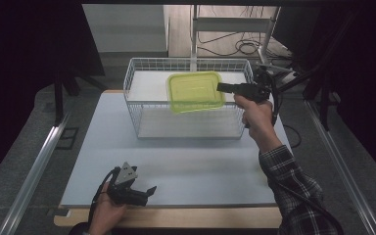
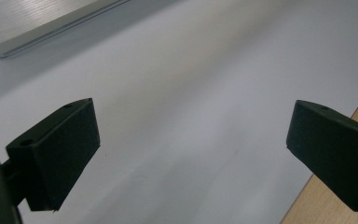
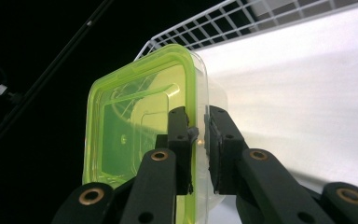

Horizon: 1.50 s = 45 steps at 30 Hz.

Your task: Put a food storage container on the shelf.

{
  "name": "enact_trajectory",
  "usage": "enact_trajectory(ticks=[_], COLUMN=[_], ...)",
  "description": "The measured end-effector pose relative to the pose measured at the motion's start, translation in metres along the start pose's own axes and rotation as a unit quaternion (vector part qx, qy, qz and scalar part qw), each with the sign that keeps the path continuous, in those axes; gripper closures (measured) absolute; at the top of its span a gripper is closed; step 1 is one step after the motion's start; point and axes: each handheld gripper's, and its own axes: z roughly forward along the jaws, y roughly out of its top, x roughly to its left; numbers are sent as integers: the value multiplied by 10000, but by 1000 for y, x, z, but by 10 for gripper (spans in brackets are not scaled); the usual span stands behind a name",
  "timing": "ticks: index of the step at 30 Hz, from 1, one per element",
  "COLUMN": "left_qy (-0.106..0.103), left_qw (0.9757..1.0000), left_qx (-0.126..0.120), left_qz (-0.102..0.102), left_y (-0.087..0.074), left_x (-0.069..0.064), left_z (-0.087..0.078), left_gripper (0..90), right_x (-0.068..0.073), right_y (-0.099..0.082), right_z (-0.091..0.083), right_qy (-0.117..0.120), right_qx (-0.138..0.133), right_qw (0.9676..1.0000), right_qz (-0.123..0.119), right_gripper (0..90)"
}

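container [image 1: 196, 91]: yellow-lidded, held above the wire basket [image 1: 142, 105], pinched at its right rim
right gripper [image 1: 223, 87]: fingers clenched on container rim; keep level; clear the basket wall before moving on
left gripper [image 1: 148, 190]: fingers released, resting low over tabletop [image 1: 200, 166]

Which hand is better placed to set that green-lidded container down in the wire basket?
Right. The right gripper already clamps the container by its edge above the basket; the left gripper sits open near the table's front edge.

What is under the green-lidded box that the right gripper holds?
Under the box is the wire basket, with its white floor visible. The right gripper grips the box's edge. The basket floor directly beneath the box is covered.
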Motion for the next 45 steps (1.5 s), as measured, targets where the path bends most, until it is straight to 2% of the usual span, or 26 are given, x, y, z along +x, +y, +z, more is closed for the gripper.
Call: enact_trajectory(ticks=[2,10,24,30,31,35,40,41,45], left_qy=[-1,13,-9,-18,-21,-37,-49,-53,-54], left_qw=[10000,9999,9999,9998,9998,9998,9997,9996,9996], left_qx=[-35,-59,-73,-67,-69,-77,-67,-66,-63], left_qz=[-1,82,140,168,174,203,244,255,274], left_y=[0,-1,-1,-1,-1,-1,-1,-1,-1], left_x=[1,0,0,-1,-1,-2,-2,-2,-3], left_z=[0,0,0,1,1,1,2,2,2], left_gripper=[22,16,16,16,15,14,14,13,14], right_x=[-1,-8,-13,-13,-13,-14,-15,-14,-15], right_y=[5,15,22,24,24,25,27,27,27], right_z=[3,13,29,31,32,36,39,41,42], right_qy=[-150,-398,-693,-869,-969,-1211,-1329,-1396,-1395], right_qx=[-63,-174,-258,-291,-253,-195,-224,-203,-203], right_qw=[9999,9989,9971,9958,9950,9921,9901,9889,9889], right_qz=[43,154,189,68,-52,-274,-382,-457,-463], right_gripper=[810,809,807,791,774,735,724,720,705])
